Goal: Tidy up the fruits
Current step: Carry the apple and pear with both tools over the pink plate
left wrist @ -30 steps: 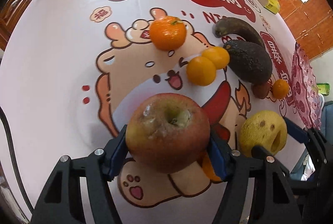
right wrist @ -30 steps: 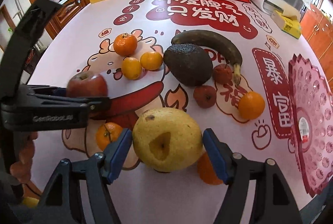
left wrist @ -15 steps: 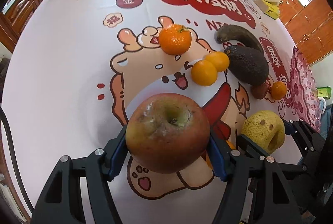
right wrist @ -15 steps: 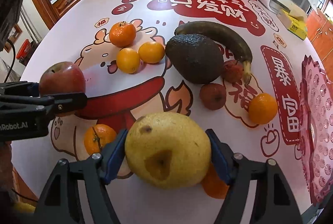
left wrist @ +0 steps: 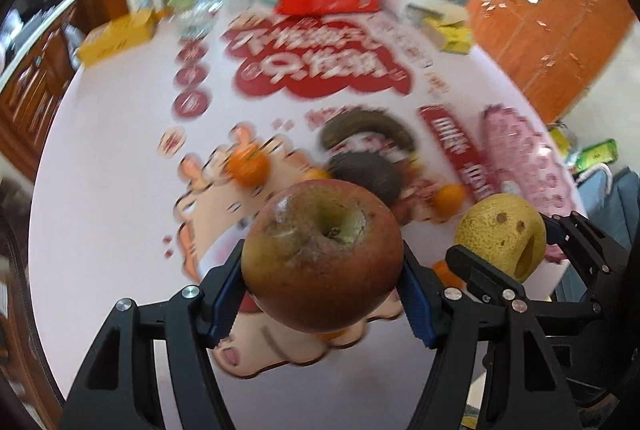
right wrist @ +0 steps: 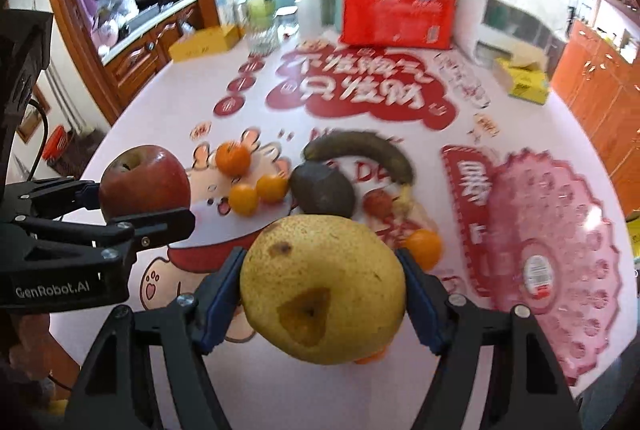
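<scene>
The pink tray (right wrist: 560, 242) at the counter's (right wrist: 160, 118) right looks the likely drop spot. The right tongs (right wrist: 322, 296) clamp the pear (right wrist: 320, 286), the left tongs (left wrist: 320, 294) the apple (left wrist: 322, 254), both aloft; lower each gently, pear first.
</scene>
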The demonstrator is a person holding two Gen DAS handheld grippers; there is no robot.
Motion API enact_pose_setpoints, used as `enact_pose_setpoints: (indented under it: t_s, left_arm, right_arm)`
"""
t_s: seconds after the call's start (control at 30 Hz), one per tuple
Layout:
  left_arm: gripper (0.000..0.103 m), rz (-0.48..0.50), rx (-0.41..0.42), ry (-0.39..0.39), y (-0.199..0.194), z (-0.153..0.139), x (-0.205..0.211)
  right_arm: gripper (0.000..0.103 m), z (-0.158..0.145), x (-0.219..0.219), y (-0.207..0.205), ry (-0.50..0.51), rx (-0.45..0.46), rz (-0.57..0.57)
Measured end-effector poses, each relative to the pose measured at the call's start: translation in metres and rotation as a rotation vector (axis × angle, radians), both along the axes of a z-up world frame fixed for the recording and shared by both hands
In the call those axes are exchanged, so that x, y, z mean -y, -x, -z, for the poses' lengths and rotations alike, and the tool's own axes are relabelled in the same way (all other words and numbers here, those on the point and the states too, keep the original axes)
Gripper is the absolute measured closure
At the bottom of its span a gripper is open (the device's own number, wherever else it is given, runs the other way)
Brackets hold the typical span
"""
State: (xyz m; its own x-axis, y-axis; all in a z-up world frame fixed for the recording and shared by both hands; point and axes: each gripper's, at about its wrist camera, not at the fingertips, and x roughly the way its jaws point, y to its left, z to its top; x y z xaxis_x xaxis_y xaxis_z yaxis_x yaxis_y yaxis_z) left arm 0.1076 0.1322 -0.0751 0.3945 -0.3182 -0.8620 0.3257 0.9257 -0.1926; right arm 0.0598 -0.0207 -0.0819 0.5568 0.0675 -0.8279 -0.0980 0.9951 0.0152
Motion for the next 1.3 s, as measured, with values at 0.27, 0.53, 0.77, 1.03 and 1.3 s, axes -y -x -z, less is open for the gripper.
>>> enact_pose_setpoints:
  t_s: [0.27, 0.53, 0.77, 1.03, 1.3]
  left_arm:
    - [0.036, 0.114, 0.128, 0.015, 0.018, -0.051, 0.094]
    - [0.036, 0.136, 0.119, 0.024, 0.025, -0.051, 0.212]
    - [0.036, 0.117, 0.073, 0.007, 0.023, -0.024, 0.288]
    - [0.036, 0.082, 0.023, -0.102, 0.011, 0.015, 0.326]
    - [0.035, 0.065, -0.032, -0.216, 0.002, 0.045, 0.340]
  right_arm:
    - [0.030, -0.045, 0.074, 0.027, -0.011, 0.098, 0.095]
    - [0.029, -0.055, 0.180, 0.037, 0.046, 0.100, 0.117]
    - [0.029, -0.034, 0.255, 0.033, 0.068, 0.040, 0.132]
    - [0.029, 0.009, 0.294, 0.022, 0.088, -0.055, 0.101]
    - [0.029, 0.033, 0.297, 0.007, 0.126, -0.087, 0.013]
